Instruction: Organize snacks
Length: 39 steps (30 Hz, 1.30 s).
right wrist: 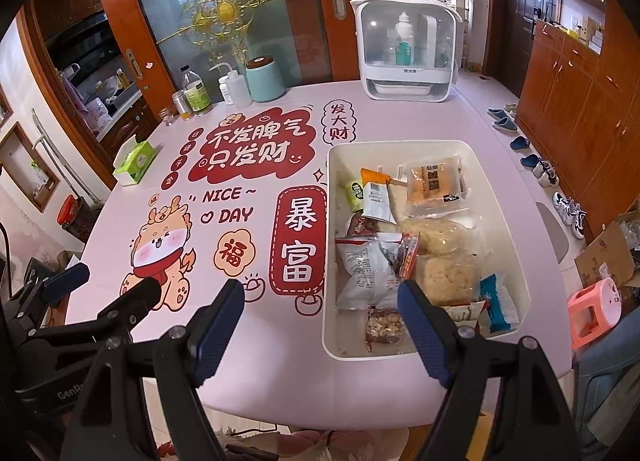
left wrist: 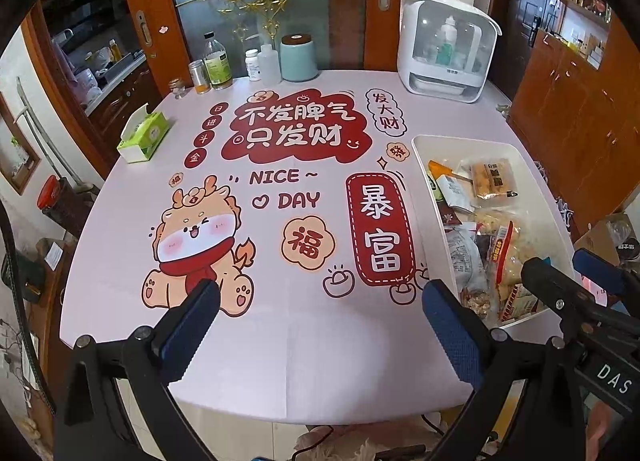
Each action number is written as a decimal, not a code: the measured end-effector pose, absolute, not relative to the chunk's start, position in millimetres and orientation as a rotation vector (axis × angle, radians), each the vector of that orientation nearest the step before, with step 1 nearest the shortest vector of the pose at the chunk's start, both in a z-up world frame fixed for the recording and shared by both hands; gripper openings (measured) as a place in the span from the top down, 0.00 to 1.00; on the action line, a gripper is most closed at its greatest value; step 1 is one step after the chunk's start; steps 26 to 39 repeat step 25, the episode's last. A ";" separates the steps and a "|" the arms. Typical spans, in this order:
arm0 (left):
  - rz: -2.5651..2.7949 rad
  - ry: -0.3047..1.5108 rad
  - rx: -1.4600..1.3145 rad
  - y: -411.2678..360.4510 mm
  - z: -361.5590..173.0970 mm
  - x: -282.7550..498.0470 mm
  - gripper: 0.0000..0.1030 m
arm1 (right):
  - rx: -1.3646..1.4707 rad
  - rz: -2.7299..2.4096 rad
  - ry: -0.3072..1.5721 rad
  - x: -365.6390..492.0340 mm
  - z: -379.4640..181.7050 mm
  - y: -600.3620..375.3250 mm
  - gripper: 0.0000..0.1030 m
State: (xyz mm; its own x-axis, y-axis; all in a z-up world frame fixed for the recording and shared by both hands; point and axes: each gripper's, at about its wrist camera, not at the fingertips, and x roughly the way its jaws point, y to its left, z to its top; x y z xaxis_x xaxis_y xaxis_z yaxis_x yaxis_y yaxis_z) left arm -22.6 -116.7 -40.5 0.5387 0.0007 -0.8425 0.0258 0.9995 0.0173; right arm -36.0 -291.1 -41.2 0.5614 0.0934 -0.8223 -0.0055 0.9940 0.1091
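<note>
A white rectangular bin (right wrist: 332,261) on the right of the table holds several snack packets, among them a clear pack of orange biscuits (right wrist: 434,181), a grey-white pouch (right wrist: 366,267) and pale crispy cakes (right wrist: 444,257). The bin also shows in the left wrist view (left wrist: 430,189). My right gripper (right wrist: 324,295) is open and empty, above the bin's near-left corner at the table's front edge. My left gripper (left wrist: 320,295) is open and empty over the bare tablecloth left of the bin. Each gripper shows in the other's view, the right one (left wrist: 576,269) and the left one (right wrist: 108,281).
The pink printed tablecloth (left wrist: 280,341) covers the table. A green tissue box (left wrist: 144,135) sits at the left. Bottles and jars (left wrist: 218,65), a teal canister (left wrist: 299,57) and a white appliance (left wrist: 448,47) stand along the back. A pink stool (right wrist: 596,309) and shoes are on the floor at right.
</note>
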 end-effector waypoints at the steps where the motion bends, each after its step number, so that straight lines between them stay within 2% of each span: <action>1: -0.016 1.004 0.030 -118.1 -41.0 -21.4 0.02 | 0.099 0.058 0.974 -35.7 -41.8 -293.5 0.22; 39: 0.010 1.041 0.005 -141.3 -58.2 -2.7 0.02 | 0.092 0.093 0.998 -7.6 -54.5 -323.5 0.22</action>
